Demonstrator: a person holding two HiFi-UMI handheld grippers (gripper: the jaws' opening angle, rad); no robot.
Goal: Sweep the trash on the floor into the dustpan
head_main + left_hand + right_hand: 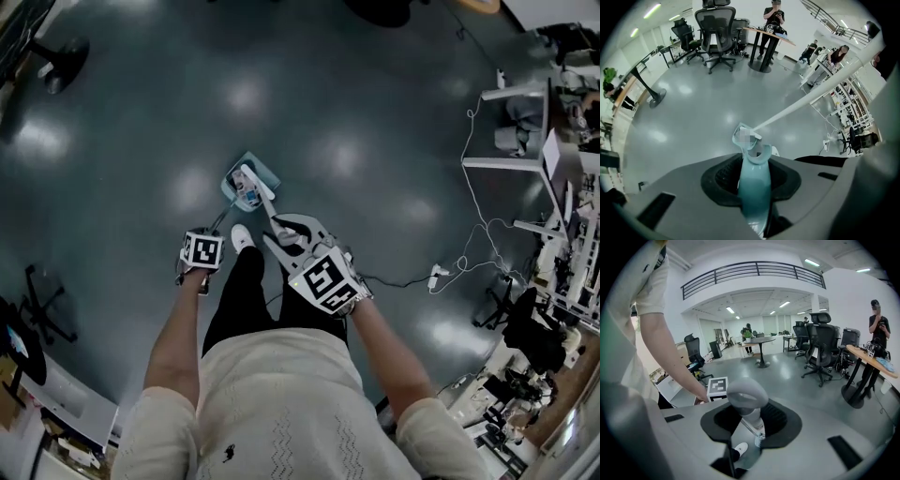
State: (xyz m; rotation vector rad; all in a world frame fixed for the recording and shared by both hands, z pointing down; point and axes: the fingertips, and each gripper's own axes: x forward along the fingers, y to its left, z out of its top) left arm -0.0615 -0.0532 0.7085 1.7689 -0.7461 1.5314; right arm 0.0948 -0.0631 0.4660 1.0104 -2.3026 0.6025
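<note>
Open grey floor [375, 112] ahead and to the left; tables [511, 161] and cable [478, 214] crowding the right edge. Right gripper [749, 420] jaws closed on the broom [747, 399] grip, stick slanting down to the dustpan [251, 184]. Left gripper [753, 187] jaws clamped on that dustpan's teal handle, pan just ahead of the white shoe [242, 236]. Pan's contents too small to make out.

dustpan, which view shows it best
The head view: the dustpan shows its open pan from above. The left gripper view shows mostly its teal handle in the tongs; the right gripper view mainly shows the broom grip.
</note>
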